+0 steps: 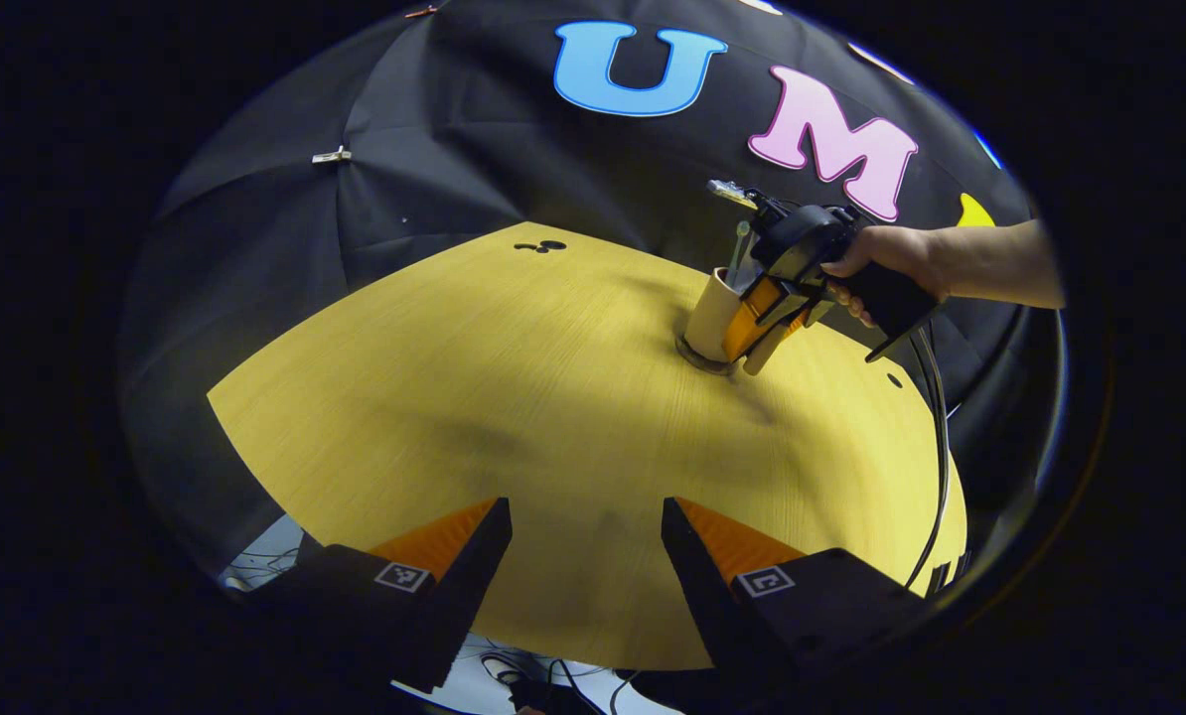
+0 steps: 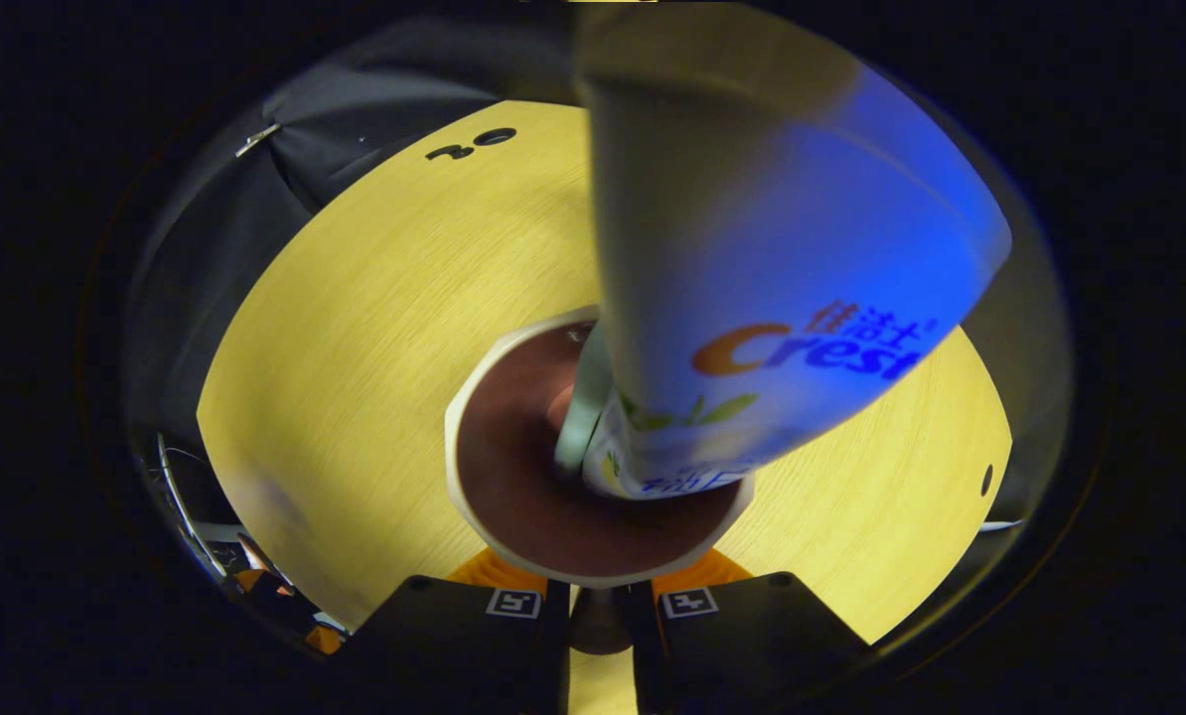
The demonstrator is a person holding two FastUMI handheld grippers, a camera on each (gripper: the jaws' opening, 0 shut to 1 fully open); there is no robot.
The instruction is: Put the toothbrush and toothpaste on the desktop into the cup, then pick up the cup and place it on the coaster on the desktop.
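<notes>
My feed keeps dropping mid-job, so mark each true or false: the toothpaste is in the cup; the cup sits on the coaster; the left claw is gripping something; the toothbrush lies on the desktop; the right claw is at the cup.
1. Toothpaste is in the cup: true.
2. Cup sits on the coaster: true.
3. Left claw grips something: false, it is open over the bare desktop.
4. Toothbrush lies on the desktop: false, it stands in the cup.
5. Right claw is at the cup: true, its fingers flank the wall.

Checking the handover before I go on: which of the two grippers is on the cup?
The right gripper, held by the hand, its fingers clamping the cup on the coaster. The left gripper hangs open over the bare desktop.
</notes>
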